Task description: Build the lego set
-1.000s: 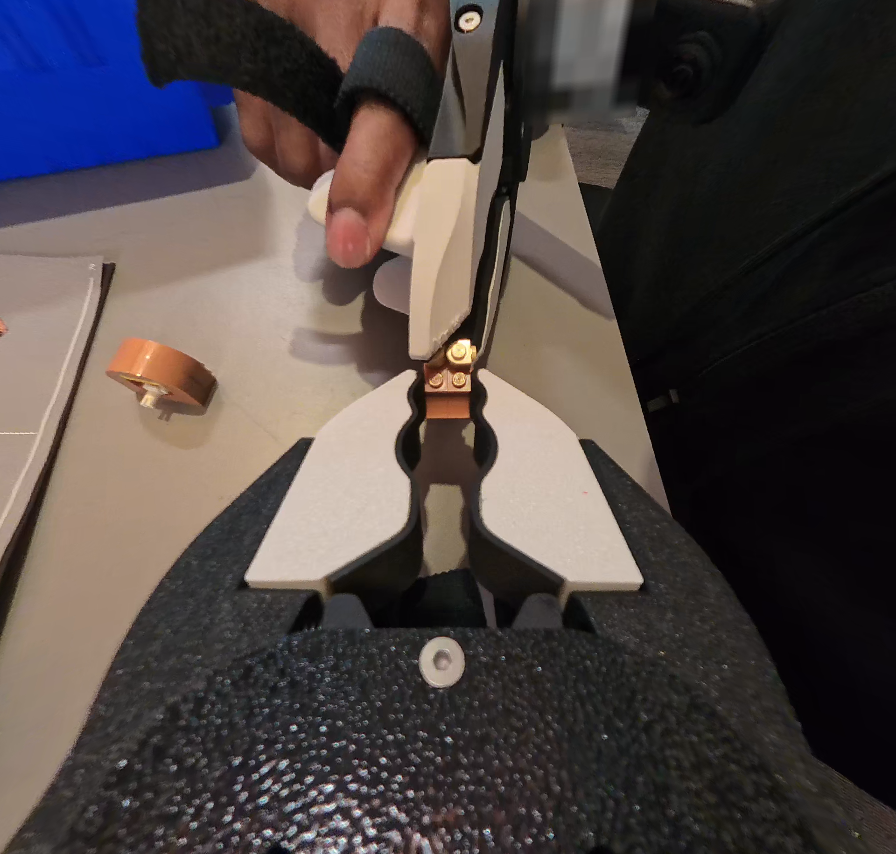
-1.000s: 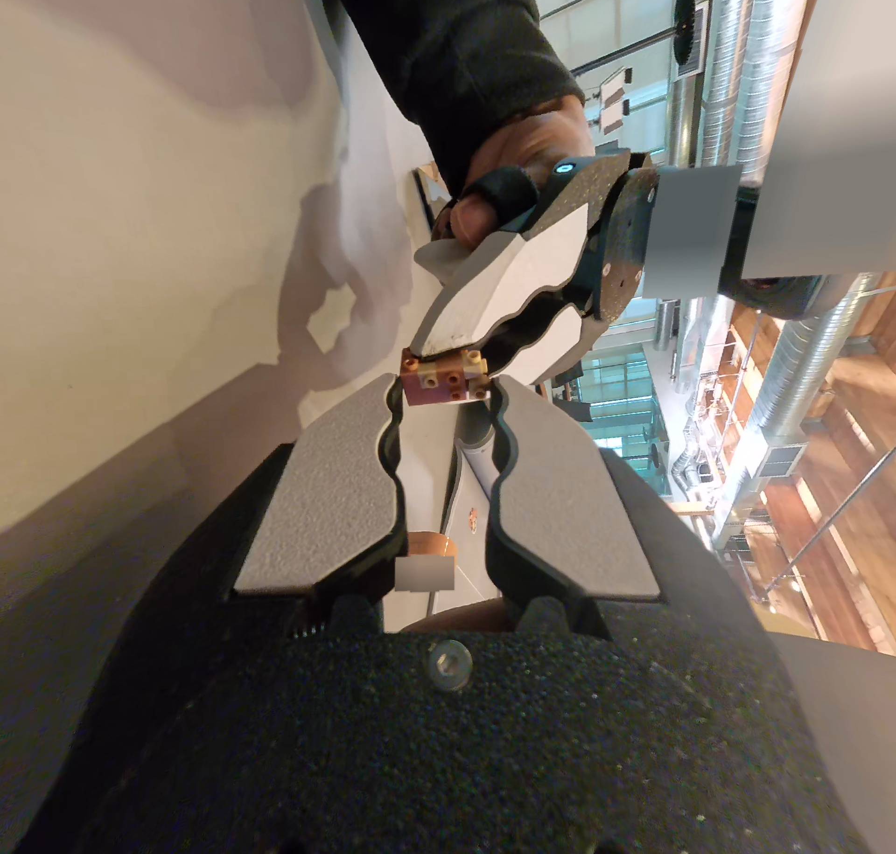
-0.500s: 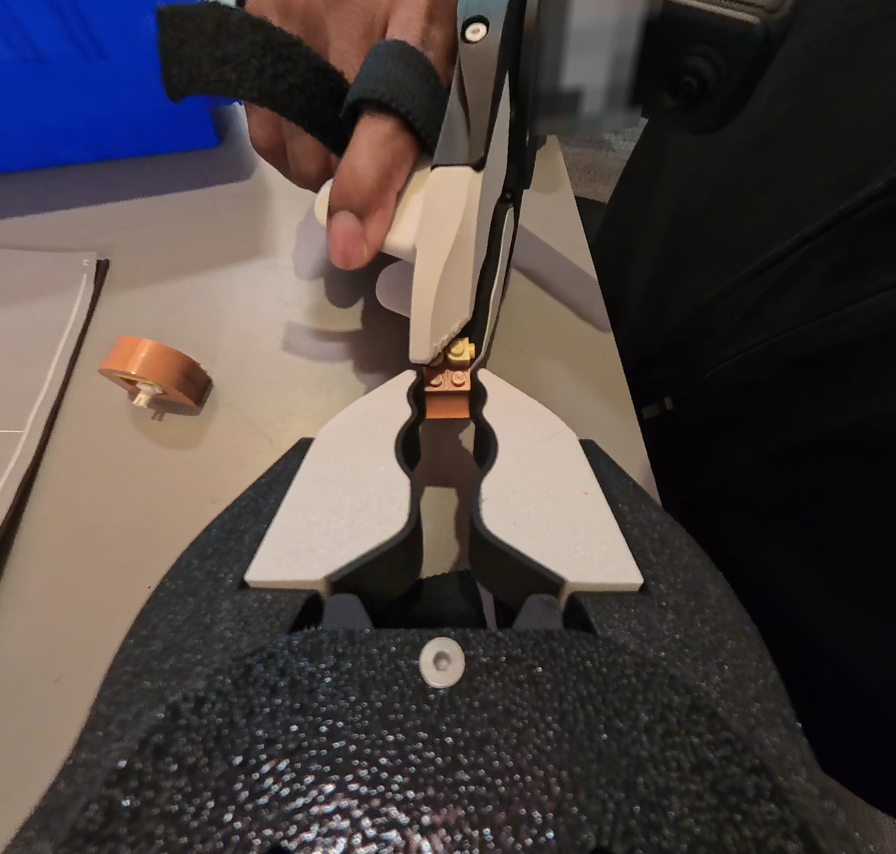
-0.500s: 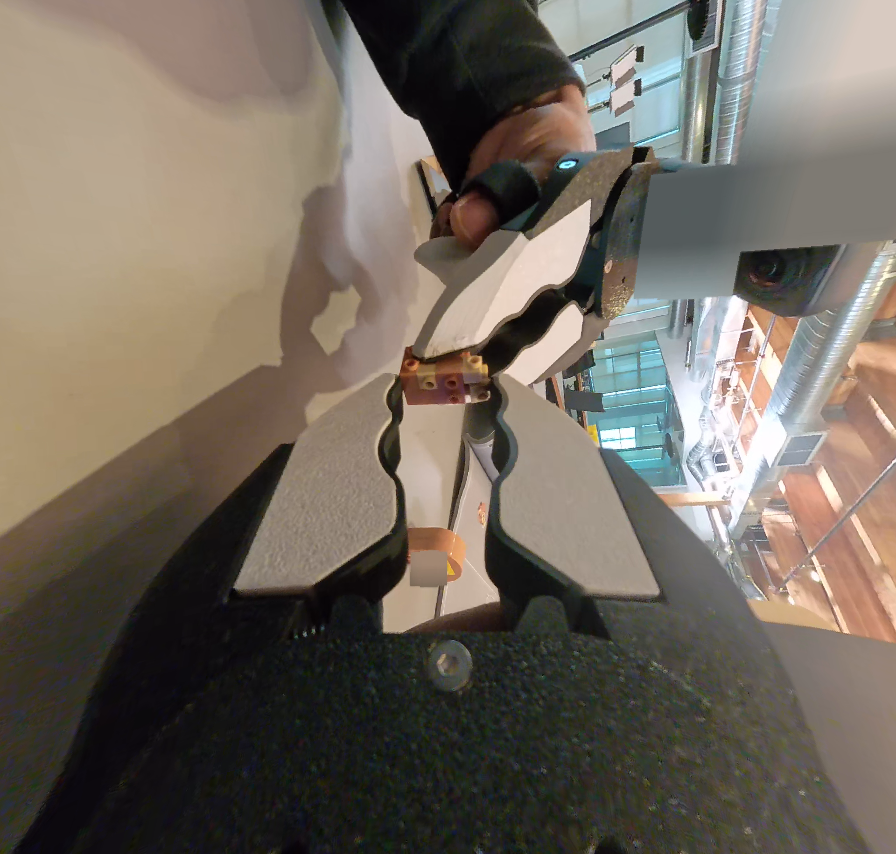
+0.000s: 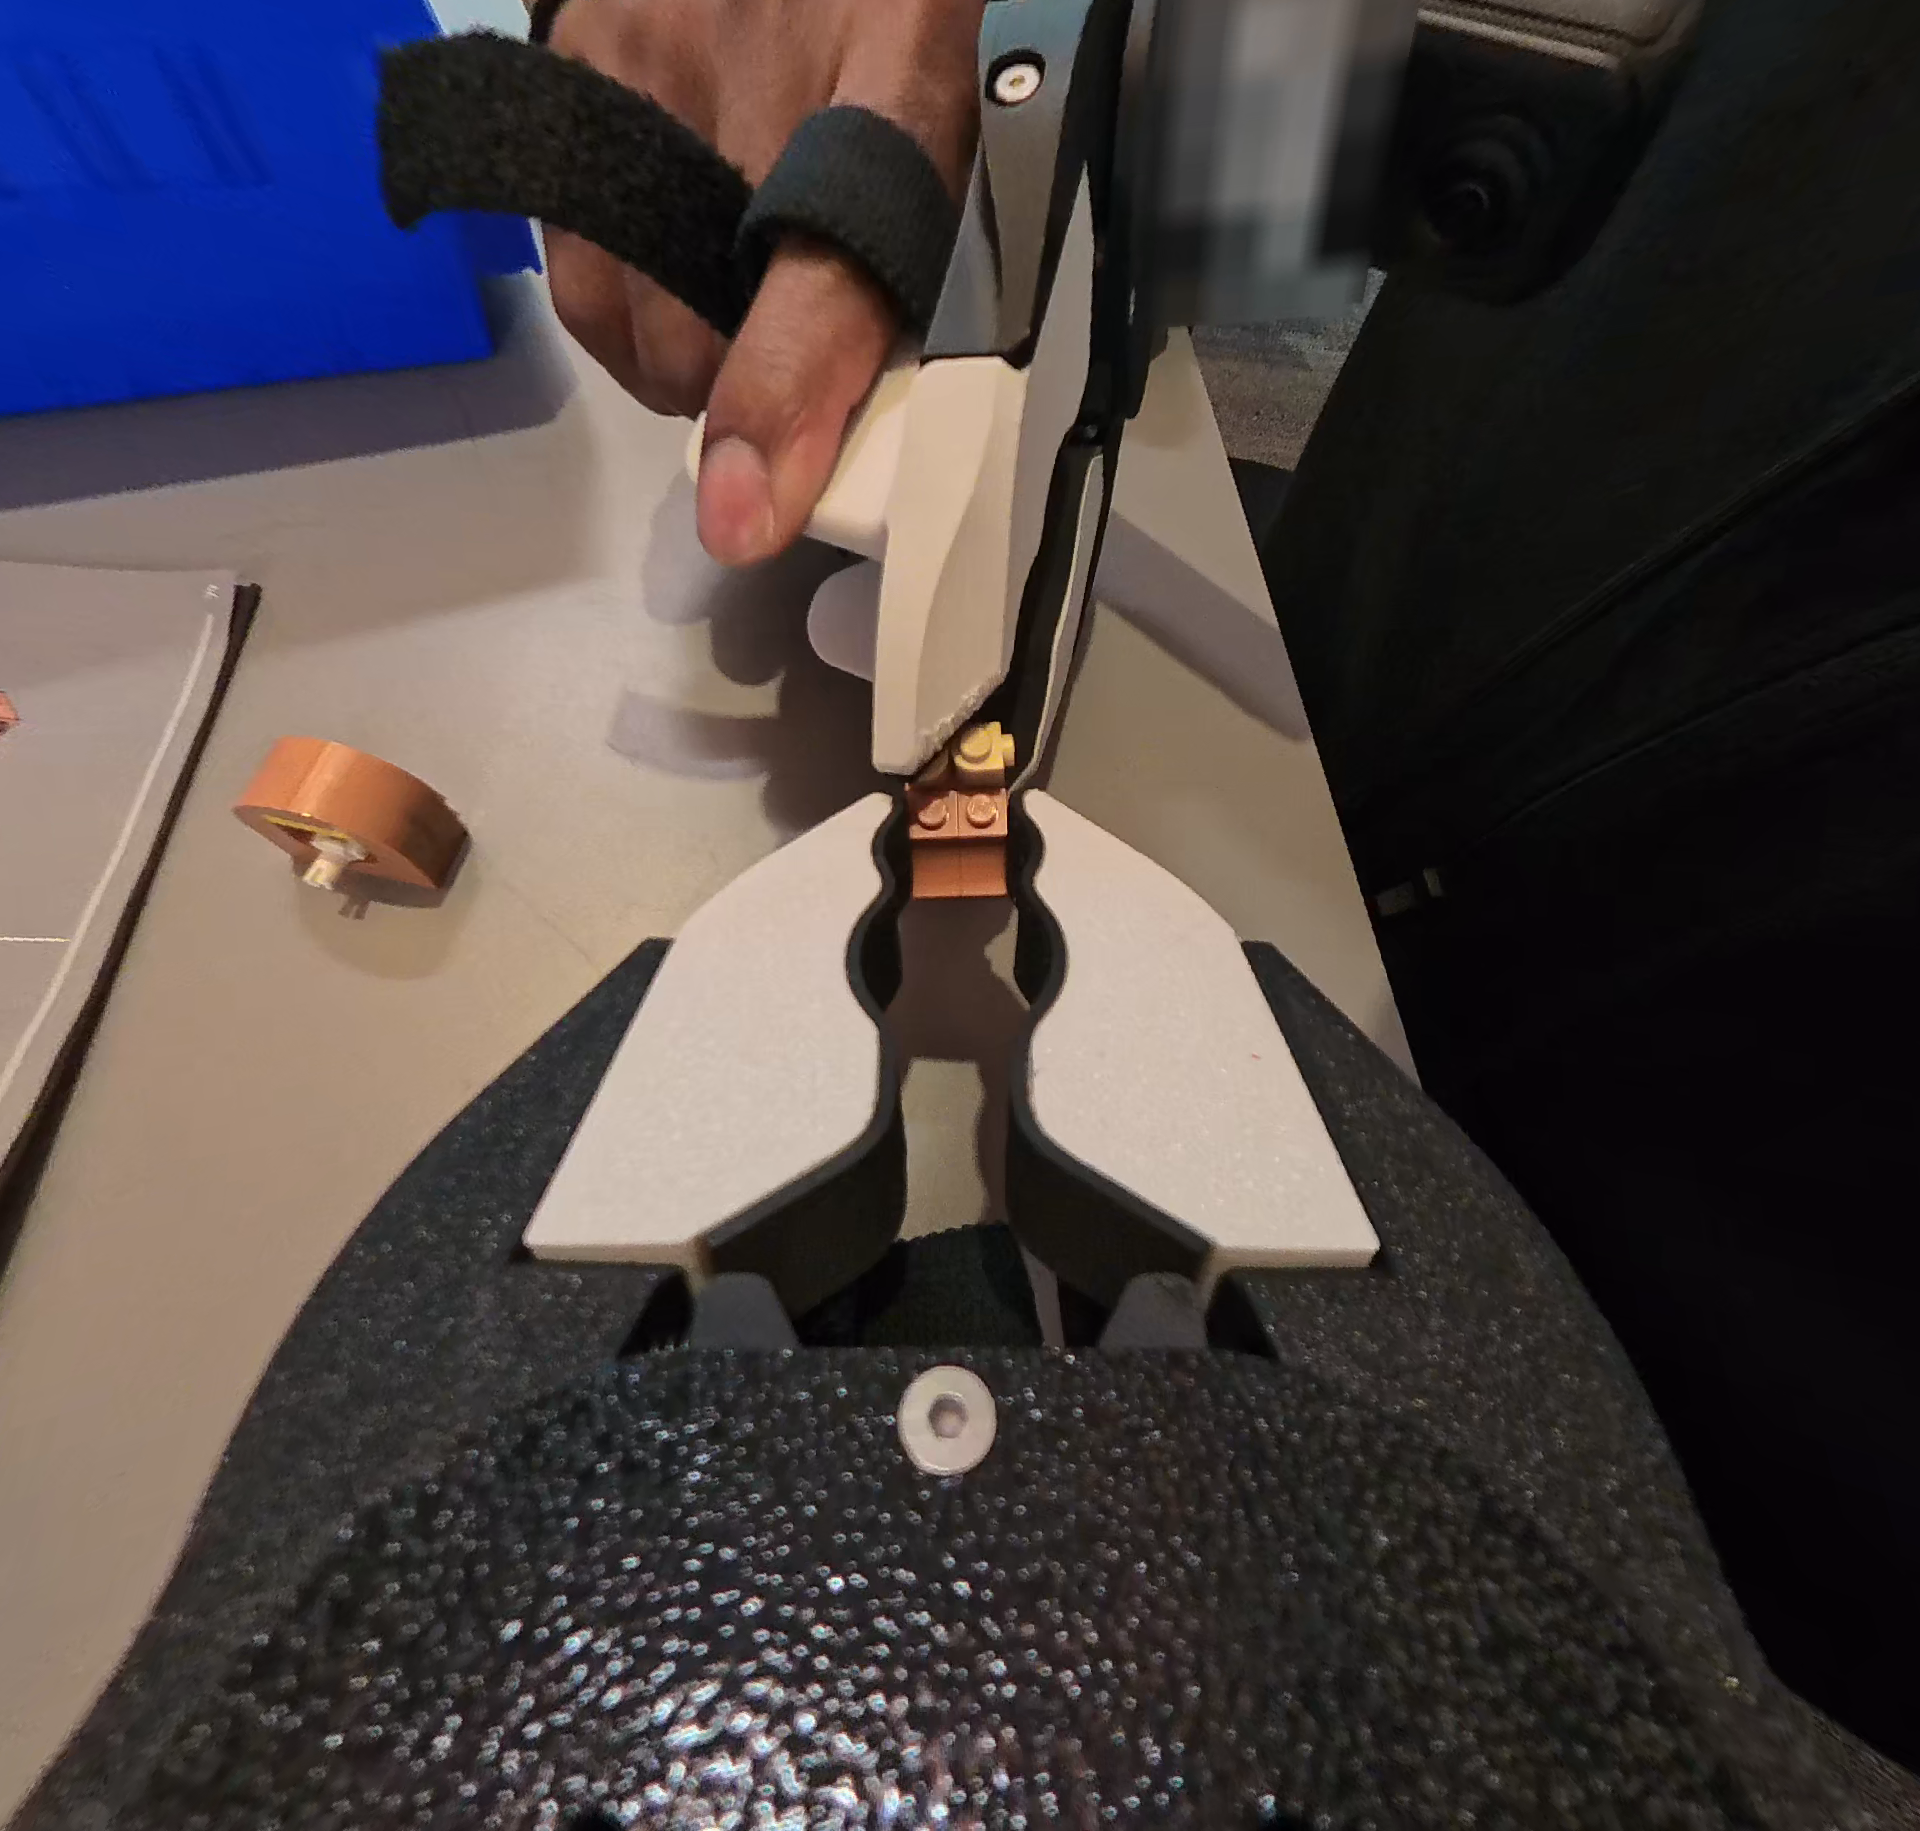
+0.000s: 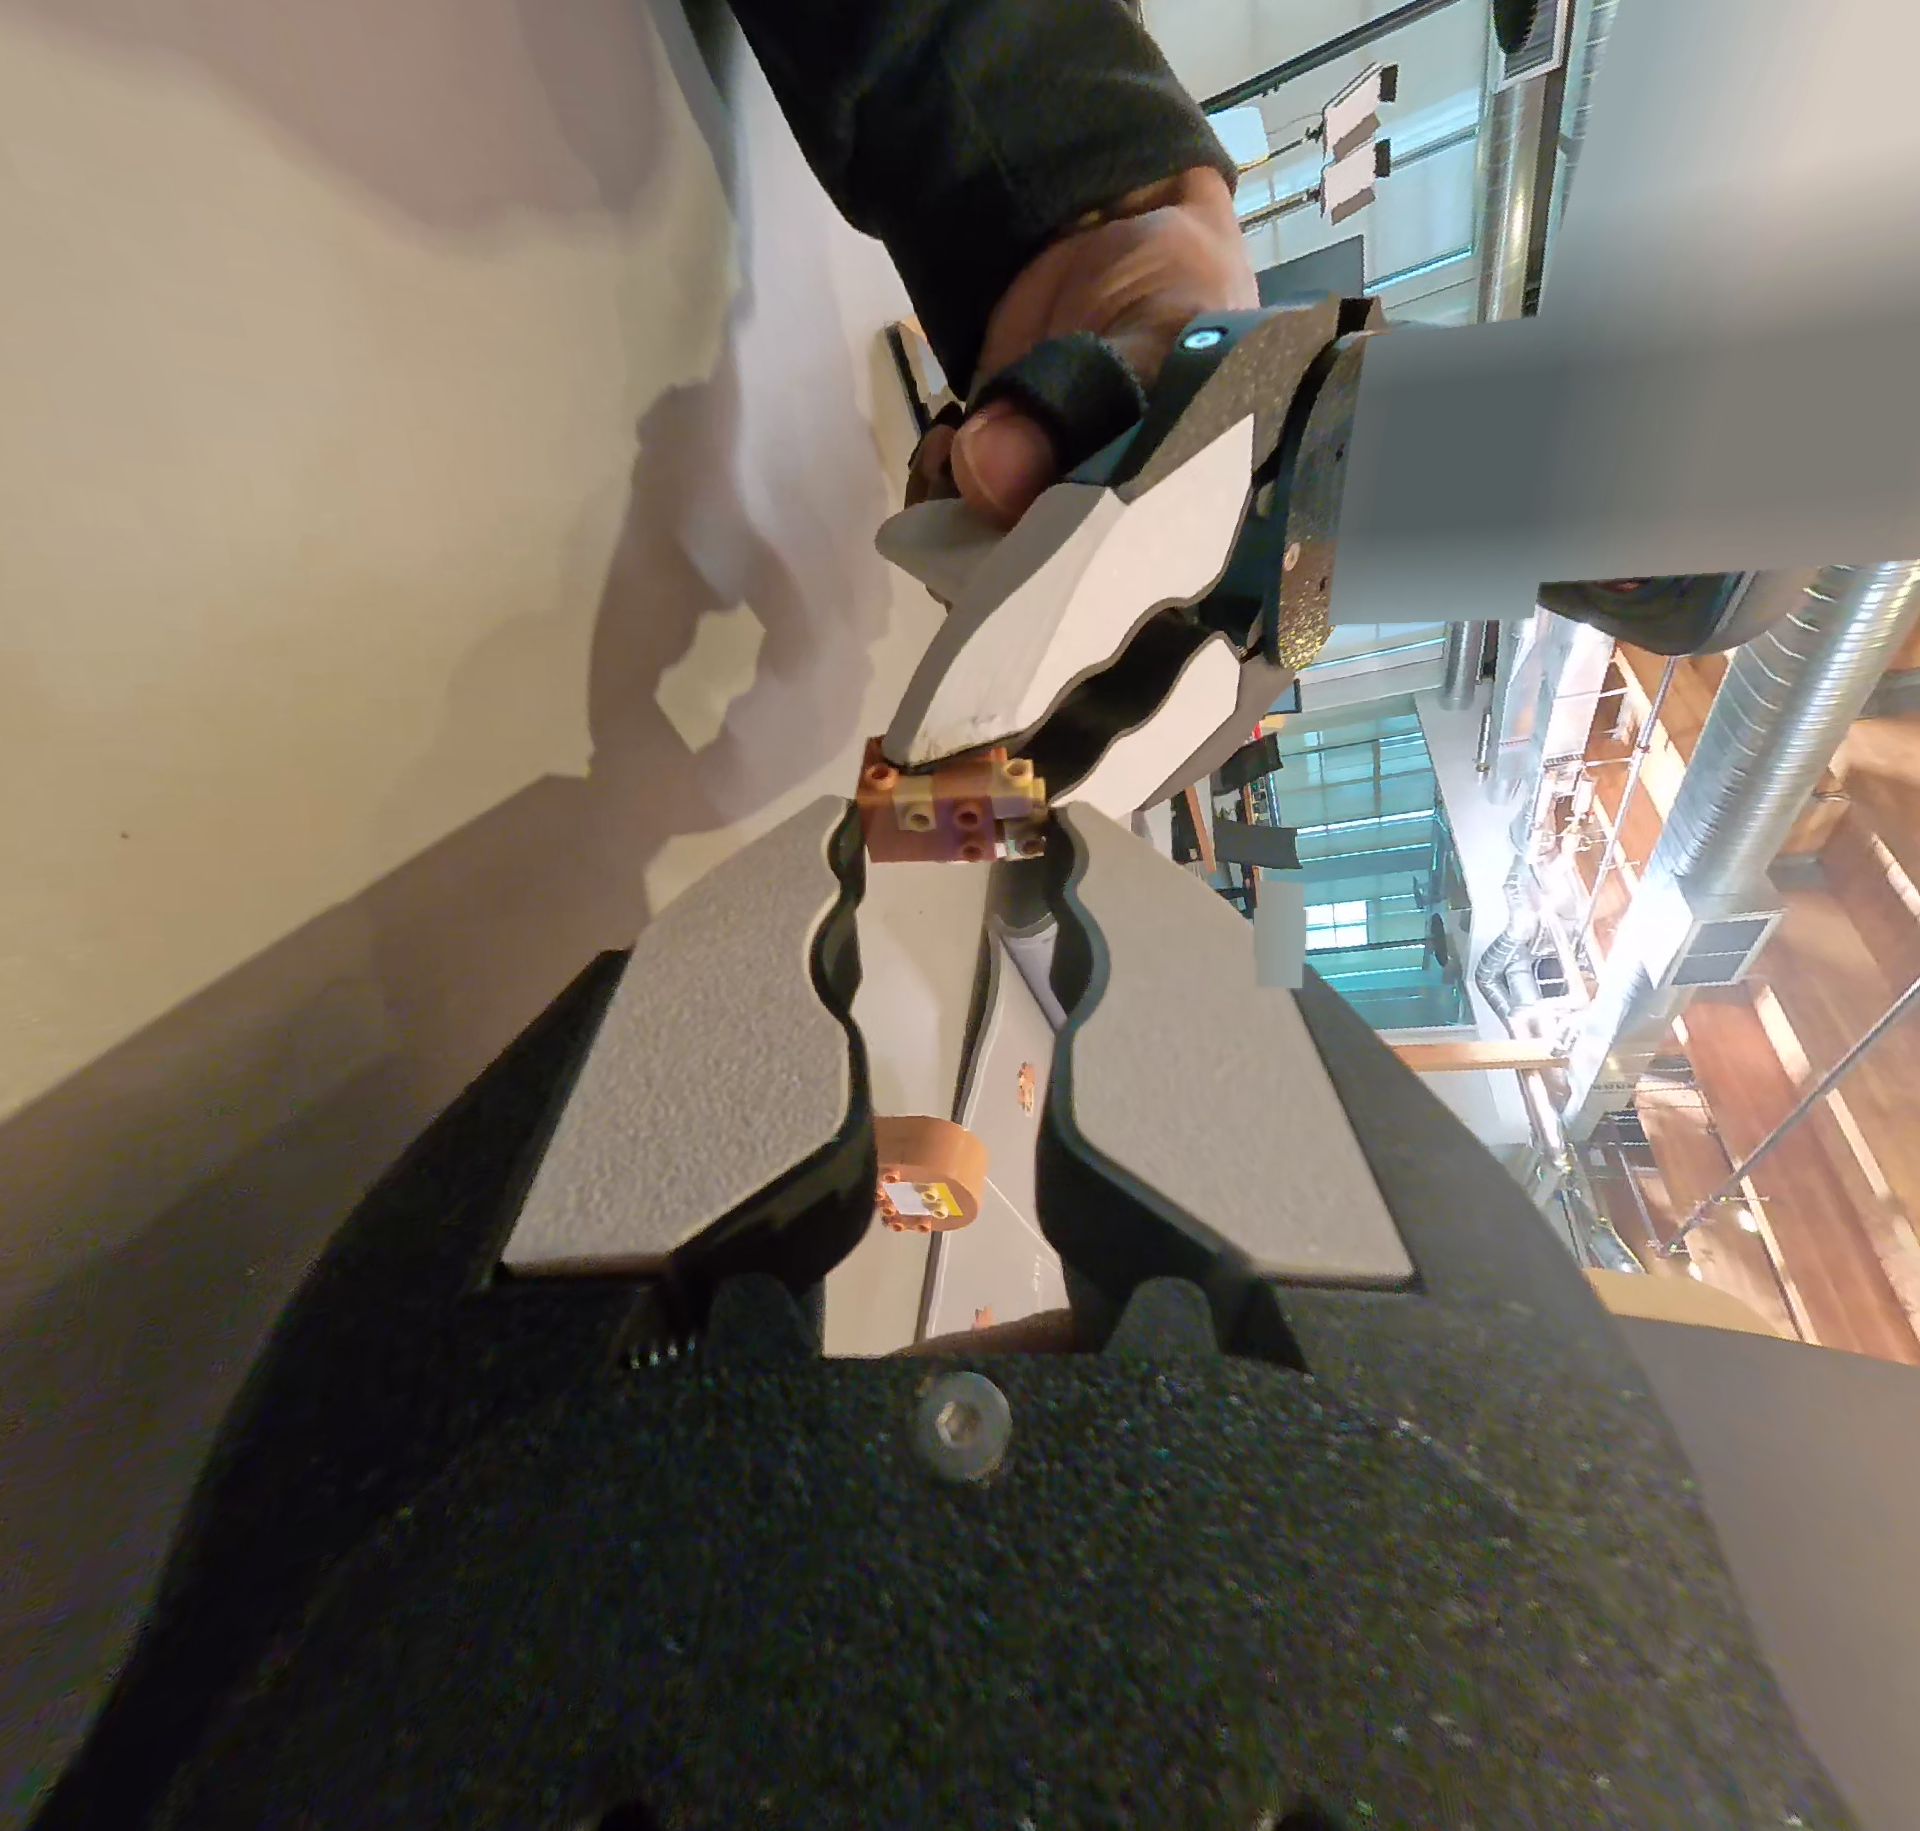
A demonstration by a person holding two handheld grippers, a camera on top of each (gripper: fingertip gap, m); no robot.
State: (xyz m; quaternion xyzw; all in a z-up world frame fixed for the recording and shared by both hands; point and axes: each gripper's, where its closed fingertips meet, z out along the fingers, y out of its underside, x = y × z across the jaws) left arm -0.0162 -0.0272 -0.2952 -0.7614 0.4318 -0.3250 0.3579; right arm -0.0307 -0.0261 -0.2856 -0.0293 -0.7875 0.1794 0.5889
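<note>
Left wrist view: both claws pinching one brick cluster.
Left claw (image 5: 958,825) is clamping the brown brick cluster (image 5: 958,851) narrowly; right claw (image 6: 961,825) is gripping it wider, just ahead.

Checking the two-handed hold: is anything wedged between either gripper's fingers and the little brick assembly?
Nothing visible. The left gripper pinches the brick assembly directly, and the right gripper clamps it crosswise.
</note>
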